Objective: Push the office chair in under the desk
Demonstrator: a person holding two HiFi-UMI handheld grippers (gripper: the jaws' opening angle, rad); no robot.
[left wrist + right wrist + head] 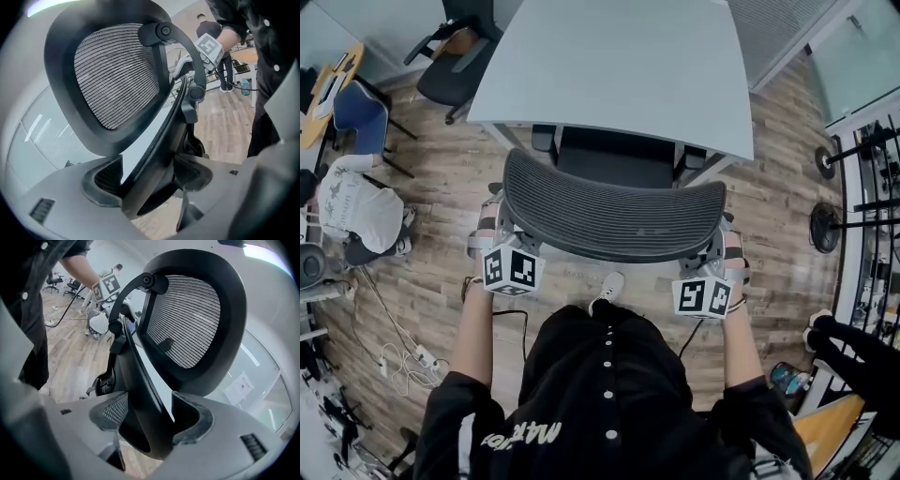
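Note:
A black office chair with a mesh backrest [609, 211] stands in front of me, its seat [614, 155] tucked under the front edge of the pale grey desk [609, 66]. My left gripper [495, 225] is shut on the left edge of the backrest and my right gripper [724, 242] on its right edge. In the left gripper view the backrest's black rim [154, 154] runs down between the jaws of the left gripper [147, 180]. The right gripper view shows the same rim [140, 394] held between the jaws of the right gripper [150, 420].
Another black office chair [450, 56] stands at the desk's far left corner. A person in white [358, 214] sits at the left by a blue chair [358, 111]. Cables [403, 356] lie on the wood floor. A rack with weight plates [830, 225] stands at the right.

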